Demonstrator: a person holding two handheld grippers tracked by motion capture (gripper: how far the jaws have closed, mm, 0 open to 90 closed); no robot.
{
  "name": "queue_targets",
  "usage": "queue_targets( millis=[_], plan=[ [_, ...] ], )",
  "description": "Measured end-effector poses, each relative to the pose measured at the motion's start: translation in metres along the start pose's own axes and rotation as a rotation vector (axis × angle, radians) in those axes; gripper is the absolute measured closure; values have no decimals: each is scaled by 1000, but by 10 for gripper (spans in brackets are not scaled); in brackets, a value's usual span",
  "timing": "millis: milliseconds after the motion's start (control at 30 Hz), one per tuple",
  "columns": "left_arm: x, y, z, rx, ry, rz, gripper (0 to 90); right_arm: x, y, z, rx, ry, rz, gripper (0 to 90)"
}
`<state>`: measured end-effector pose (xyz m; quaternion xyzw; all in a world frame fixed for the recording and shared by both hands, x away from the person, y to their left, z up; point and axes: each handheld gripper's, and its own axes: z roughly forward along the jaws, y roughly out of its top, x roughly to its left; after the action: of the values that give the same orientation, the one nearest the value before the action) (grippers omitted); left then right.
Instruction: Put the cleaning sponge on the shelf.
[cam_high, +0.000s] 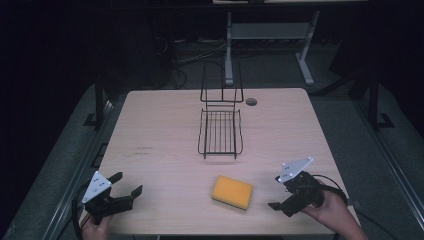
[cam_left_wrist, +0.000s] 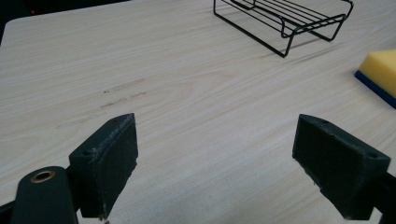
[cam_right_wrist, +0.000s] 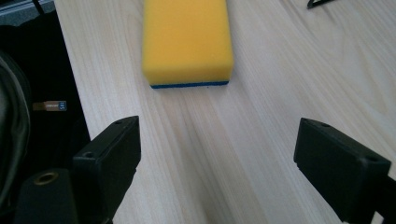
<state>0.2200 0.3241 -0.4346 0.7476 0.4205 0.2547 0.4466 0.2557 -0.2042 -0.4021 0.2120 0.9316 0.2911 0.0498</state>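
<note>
A yellow sponge (cam_high: 232, 192) with a blue underside lies flat near the table's front edge, a little right of centre. It also shows in the right gripper view as the sponge (cam_right_wrist: 187, 41), straight ahead of the jaws, and at the right edge of the left gripper view as the sponge (cam_left_wrist: 380, 72). A black wire rack (cam_high: 220, 131) stands at the middle of the table, and the rack (cam_left_wrist: 285, 16) sits far off in the left gripper view. My left gripper (cam_high: 126, 187) is open at the front left corner. My right gripper (cam_high: 276, 192) is open just right of the sponge, apart from it.
The light wood table (cam_high: 165, 130) has a round cable hole (cam_high: 251, 102) near its far edge. Faint pencil marks (cam_high: 141, 151) sit left of the rack. A desk frame and cables stand on the dark floor beyond the table.
</note>
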Motion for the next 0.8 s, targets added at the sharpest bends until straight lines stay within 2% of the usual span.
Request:
queue_targets(
  millis=[800],
  plan=[
    [0,0,0,-1,-1,0,134,2,21,10,20,44,-45,144]
  ],
)
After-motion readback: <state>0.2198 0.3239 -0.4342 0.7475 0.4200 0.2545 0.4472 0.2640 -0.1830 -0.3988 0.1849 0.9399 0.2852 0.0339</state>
